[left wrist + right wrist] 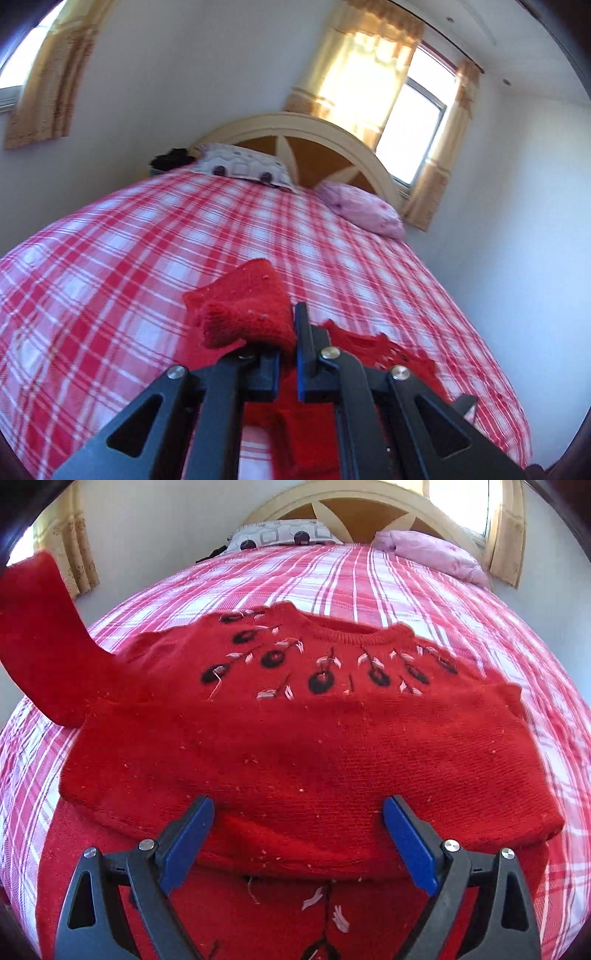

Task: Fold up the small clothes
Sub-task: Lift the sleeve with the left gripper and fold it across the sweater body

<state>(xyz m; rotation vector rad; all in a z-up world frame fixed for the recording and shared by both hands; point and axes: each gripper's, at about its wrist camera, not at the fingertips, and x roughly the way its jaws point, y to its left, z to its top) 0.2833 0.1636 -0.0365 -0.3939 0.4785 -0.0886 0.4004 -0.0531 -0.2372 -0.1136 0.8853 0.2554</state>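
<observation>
Fingers of my left gripper (287, 354) are pinched together on the cuff of the red sweater's sleeve (243, 306), and I hold that cuff up off the bed so the sleeve can swing across the body without dragging the knit. From the right wrist view the same sleeve (37, 635) rises at the left edge, clear of the checked bedspread (369, 579).

My right gripper (298, 843) has its fingers spread wide, one blue pad (188, 842) on each side of the folded lower edge of the red sweater (295, 738). Neither pad seems to press the cloth, though the edge dips low between them and I can't be sure of a light touch. I keep it there, I think, to steady the fold while the sleeve comes over.

That sweater lies flat in the middle of the bed, neckline toward the headboard (369, 509), its hem part doubled up over the chest, black and white embroidered motifs showing below the collar. Two pillows, a patterned one (280, 535) and a pink one (436, 554), sit well clear at the top.

No brand tag, label or readable writing shows on the sweater or anywhere else.
</observation>
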